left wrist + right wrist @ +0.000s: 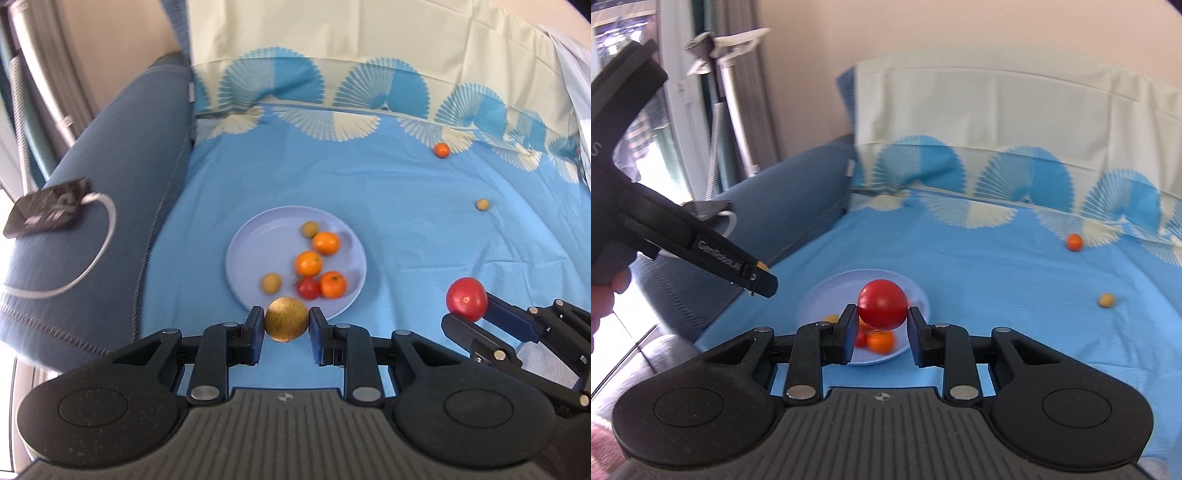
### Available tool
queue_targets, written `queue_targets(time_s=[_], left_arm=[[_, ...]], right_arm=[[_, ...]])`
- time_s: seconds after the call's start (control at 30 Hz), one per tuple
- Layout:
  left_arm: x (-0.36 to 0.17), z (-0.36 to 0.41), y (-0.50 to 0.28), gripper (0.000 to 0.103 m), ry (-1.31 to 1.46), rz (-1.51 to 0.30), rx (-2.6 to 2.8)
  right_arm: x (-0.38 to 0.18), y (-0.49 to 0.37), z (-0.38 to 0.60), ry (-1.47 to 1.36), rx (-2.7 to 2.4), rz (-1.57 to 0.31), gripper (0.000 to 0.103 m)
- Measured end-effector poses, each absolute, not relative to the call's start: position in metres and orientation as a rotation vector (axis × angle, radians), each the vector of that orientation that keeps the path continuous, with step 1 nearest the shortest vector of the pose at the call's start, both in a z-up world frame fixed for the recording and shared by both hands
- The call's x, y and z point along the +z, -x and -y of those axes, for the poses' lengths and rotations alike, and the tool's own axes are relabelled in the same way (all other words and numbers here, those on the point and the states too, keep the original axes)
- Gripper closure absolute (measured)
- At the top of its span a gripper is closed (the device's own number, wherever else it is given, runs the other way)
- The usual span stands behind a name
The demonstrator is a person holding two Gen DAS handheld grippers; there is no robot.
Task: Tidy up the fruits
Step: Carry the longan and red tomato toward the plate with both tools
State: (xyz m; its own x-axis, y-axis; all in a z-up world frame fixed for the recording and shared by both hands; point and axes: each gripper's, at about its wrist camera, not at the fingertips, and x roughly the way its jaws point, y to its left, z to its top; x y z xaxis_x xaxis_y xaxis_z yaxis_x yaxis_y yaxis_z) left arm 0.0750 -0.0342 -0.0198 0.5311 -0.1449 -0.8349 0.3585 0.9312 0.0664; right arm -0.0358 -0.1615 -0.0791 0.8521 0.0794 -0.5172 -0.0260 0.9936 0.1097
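The left gripper point(286, 320) is clamping a speckled yellow-brown fruit point(286, 318) between its pads, above the near rim of the lilac plate point(243, 251). The right gripper point(882, 313) is gripping a red tomato point(882, 308) and hovering over the same plate. The plate is resting on the blue cloth point(388, 221) and carrying three oranges, a small tomato and two small yellowish fruits. One small orange point(441, 150) and one small yellowish fruit point(482, 204) are lying apart on the cloth.

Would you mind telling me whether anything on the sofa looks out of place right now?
Two fruits lie stray on the blue cloth, far from the plate that holds the others: a small orange fruit near the patterned border and a small yellowish fruit nearer the middle. Nothing looks spilled or damaged.
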Motion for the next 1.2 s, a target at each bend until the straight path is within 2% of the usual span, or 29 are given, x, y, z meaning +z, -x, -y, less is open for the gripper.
queue_targets(time_s=[0.37, 1.13, 1.17, 1.2], left_arm=[[-0.015, -0.015, -0.041, 0.075, -0.179, -0.944, -0.297], [-0.015, -0.025, -0.035, 0.075, -0.144, -0.932, -0.301], [-0.015, -0.025, -0.036, 0.075, -0.145, -0.932, -0.301], [-0.016, -0.026, -0.038, 0.075, -0.135, -0.930, -0.304]], right_arm=[[-0.070, 0.061, 0.119, -0.067, 0.096, -0.560, 0.073], [-0.067, 0.067, 0.115, -0.046, 0.086, -0.550, 0.073], [-0.067, 0.066, 0.114, -0.045, 0.084, -0.548, 0.074], [-0.068, 0.065, 0.114, -0.036, 0.078, -0.543, 0.081]])
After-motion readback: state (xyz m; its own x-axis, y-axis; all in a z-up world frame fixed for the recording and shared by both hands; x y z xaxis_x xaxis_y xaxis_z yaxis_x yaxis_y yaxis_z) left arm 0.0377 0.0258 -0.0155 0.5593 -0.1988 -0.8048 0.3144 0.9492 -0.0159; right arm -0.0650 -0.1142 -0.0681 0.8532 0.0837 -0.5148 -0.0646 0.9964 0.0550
